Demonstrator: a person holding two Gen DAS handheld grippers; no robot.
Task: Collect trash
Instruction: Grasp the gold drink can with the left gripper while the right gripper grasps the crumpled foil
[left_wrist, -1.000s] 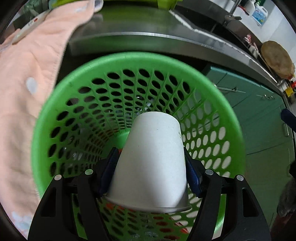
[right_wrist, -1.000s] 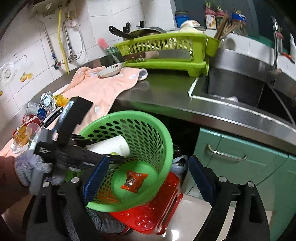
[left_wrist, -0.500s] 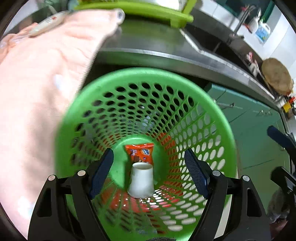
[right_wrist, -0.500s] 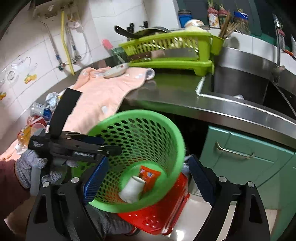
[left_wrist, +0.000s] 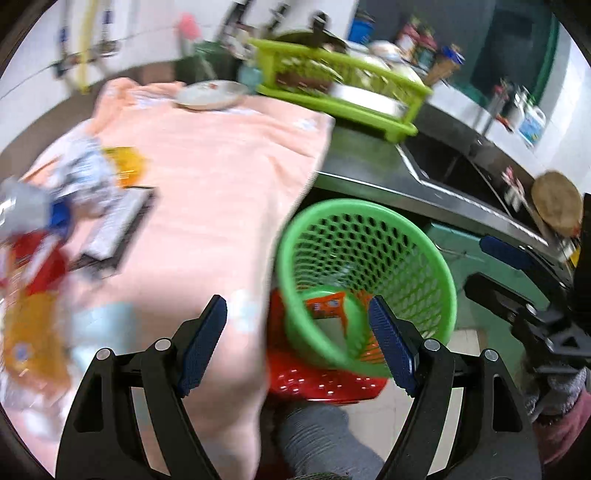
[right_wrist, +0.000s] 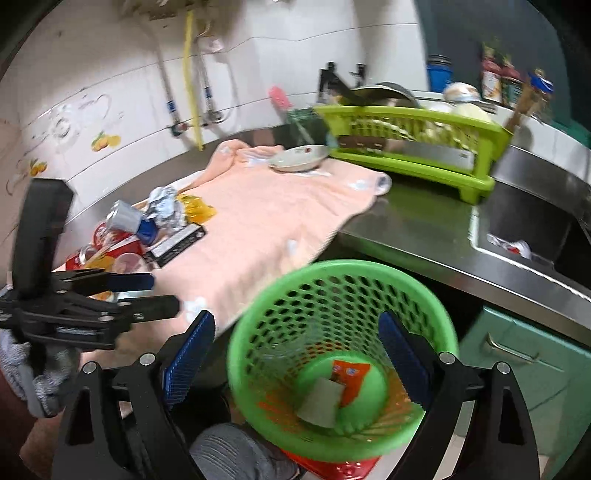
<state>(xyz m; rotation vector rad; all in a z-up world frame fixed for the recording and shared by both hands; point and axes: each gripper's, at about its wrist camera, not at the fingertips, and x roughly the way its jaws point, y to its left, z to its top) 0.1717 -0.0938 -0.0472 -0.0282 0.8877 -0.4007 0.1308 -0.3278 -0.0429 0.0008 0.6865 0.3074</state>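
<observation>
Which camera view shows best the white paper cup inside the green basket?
The right wrist view. There the paper cup lies fully visible on the bottom of the green basket, beside an orange wrapper. In the left wrist view the near rim of the basket hides most of it.

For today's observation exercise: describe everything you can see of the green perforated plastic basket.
The green perforated plastic basket is round, open-topped, with oval holes all over its wall and a solid rim. It stands on a red perforated plastic stool below the steel counter edge. Inside lie a white paper cup and an orange snack wrapper.
</observation>
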